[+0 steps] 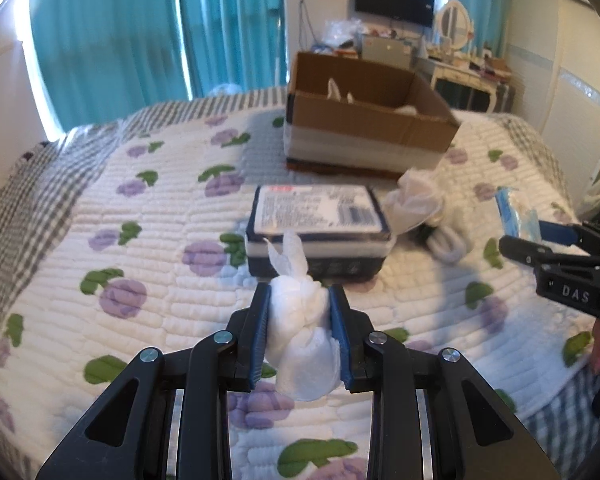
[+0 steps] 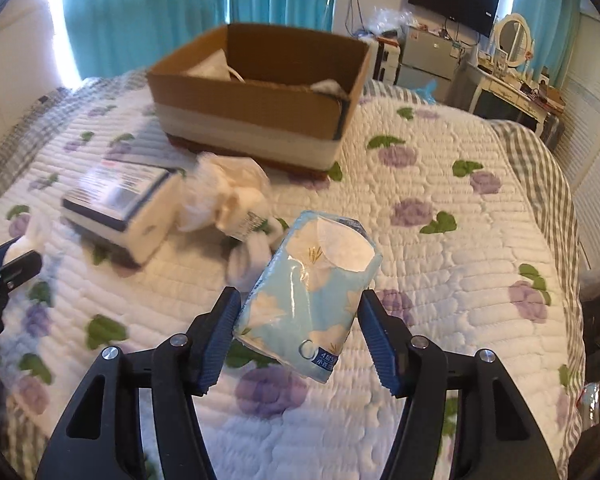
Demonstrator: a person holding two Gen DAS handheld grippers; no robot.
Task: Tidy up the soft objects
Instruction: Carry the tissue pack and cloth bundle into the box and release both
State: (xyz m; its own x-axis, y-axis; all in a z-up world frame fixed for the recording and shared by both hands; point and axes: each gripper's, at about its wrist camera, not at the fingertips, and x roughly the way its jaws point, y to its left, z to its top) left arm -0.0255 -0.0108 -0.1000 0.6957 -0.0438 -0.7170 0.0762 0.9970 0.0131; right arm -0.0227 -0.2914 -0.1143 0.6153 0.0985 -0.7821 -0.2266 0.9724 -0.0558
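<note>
The cardboard box (image 2: 256, 92) is sitting open in the upper centre of the right wrist view, on the quilted bedspread (image 2: 440, 272). Inside it, pale soft items are showing at the left and right ends; their kind is not determinable. In the left wrist view the same box (image 1: 364, 120) is standing at upper centre, with white plastic tips protruding above its near wall.

The left gripper (image 1: 300, 320) is clamping a knotted white plastic bag (image 1: 300, 332) between its blue pads at lower centre; the knot ears are pointing upward. The right gripper (image 2: 300, 336) is pinching a light-blue tissue pack (image 2: 308, 292) printed with white flowers, tilted, at lower centre.

A dark-sided box with a printed label (image 1: 318, 228) is lying mid-frame, partly hidden behind the bag. Beside it, a crumpled white bundle (image 1: 416, 204) and a white cable coil (image 1: 450, 244) are resting on the bedspread. The label text is blurred.
</note>
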